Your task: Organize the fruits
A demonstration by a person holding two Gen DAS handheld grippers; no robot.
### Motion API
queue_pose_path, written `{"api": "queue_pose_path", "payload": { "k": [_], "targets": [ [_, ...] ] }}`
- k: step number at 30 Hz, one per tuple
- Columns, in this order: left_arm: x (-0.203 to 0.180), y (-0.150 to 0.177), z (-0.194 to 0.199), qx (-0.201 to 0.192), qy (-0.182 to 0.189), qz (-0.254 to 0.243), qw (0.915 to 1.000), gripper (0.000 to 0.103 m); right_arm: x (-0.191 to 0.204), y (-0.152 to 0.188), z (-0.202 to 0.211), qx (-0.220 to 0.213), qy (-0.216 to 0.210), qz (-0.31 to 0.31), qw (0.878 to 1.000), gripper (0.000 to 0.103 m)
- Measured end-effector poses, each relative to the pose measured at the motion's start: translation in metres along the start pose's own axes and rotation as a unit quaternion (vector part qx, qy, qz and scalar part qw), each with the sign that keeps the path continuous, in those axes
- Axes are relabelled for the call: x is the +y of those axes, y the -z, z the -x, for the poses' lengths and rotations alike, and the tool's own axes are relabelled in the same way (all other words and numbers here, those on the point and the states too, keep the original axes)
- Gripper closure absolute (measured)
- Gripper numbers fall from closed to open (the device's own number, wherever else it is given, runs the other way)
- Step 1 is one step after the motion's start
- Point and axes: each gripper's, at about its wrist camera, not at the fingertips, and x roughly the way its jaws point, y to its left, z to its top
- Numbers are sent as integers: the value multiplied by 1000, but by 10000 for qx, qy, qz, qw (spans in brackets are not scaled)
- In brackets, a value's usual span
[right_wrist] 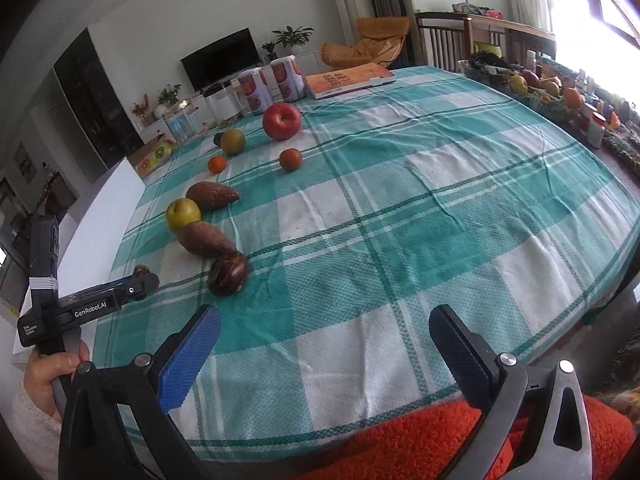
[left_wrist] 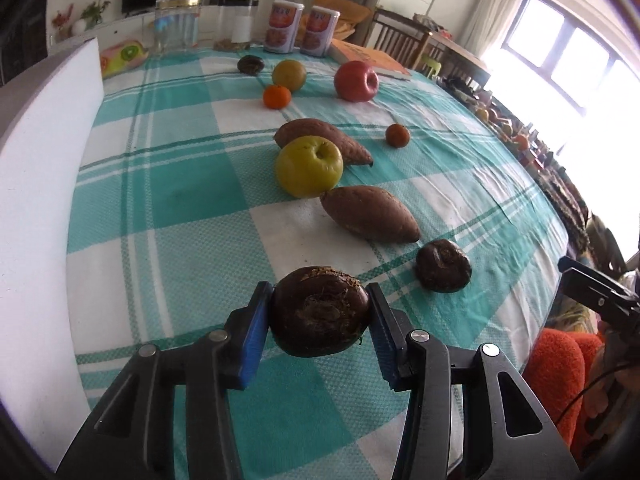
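Dark brown root [left_wrist: 319, 312], round with a rough crown, clamped between the blue pads of the left gripper [left_wrist: 320, 316] near the front edge of the table [left_wrist: 180, 200]; whether it is lifted clear of the checked cloth cannot be told from the left wrist view. Beyond it, a loose line of produce: a second dark root [left_wrist: 443, 266] just to the right, a sweet potato [left_wrist: 370, 214], a green apple [left_wrist: 309, 166] touching or nearly touching a second sweet potato [left_wrist: 322, 140], two small oranges [left_wrist: 277, 97] [left_wrist: 397, 135], a yellow-green fruit [left_wrist: 289, 75], a red apple [left_wrist: 356, 81] and a third dark root [left_wrist: 250, 65] at the far end.

Step in hand, as judged: carrying the gripped root to join its like. Done well, the grip stays at the root's widest girth, firm but not crushing; the load rises clear of the cloth before travelling, and passes wide of the neighbouring root so nothing rolls.

Left fingers [left_wrist: 250, 340]: drawn in to a narrow gap, both pads pressing on the root's sides. Right gripper [right_wrist: 324, 348]: fingers spread wide, nothing between them, poised over bare cloth near the table's front edge, well apart from the produce.
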Motion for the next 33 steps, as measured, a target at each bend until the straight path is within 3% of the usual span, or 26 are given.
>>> {"api": "queue_pose_path", "payload": {
  "k": [3,6,7,8,10,12,14,17,20,22,26,28,30,32,33],
  "targets": [
    [-4,2,32,-241,157,141,9995,55,55,-49,-60,849,-371,1149,9890,0],
    [0,3,65,-458,292,325,9980,55,96,-68,-121,1390,-219,2078,9680,9],
    [3,3,76,-529,299,362,9975,55,105,-70,-138,1571,-214,2257,9612,19],
    [6,3,88,-606,278,380,9971,55,110,-71,-149,1646,-152,2352,9578,40],
    [15,4,110,-761,185,424,9960,55,115,-72,-161,1811,-320,2375,9538,55],
    [29,6,133,-905,133,581,9941,55,114,-73,-157,1654,-183,2361,9574,56],
    [45,8,153,-1049,36,728,9918,55,105,-78,-143,1450,-309,2039,9677,56],
    [72,10,178,-1228,-456,876,9875,55,96,-89,-108,1003,-462,1493,9826,56],
    [110,16,189,-1330,-1118,1177,9777,55,116,-98,-71,752,-1166,990,9854,56],
    [136,23,188,-1282,-1519,1426,9696,55,147,-97,-57,821,-1923,727,9752,56],
    [172,41,183,-1092,-1981,1825,9568,55,237,-78,-61,1282,-3233,429,9366,56],
    [181,50,180,-984,-2129,1939,9526,54,277,-64,-70,1520,-3530,430,9222,56],
    [190,57,179,-897,-2229,2057,9487,53,308,-51,-83,1675,-3606,495,9162,56],
    [194,60,177,-842,-2278,2176,9454,44,328,-40,-96,1744,-3568,564,9160,54],
    [193,61,178,-853,-2283,2204,9445,32,331,-37,-100,1734,-3491,570,9191,50]
  ]
}}
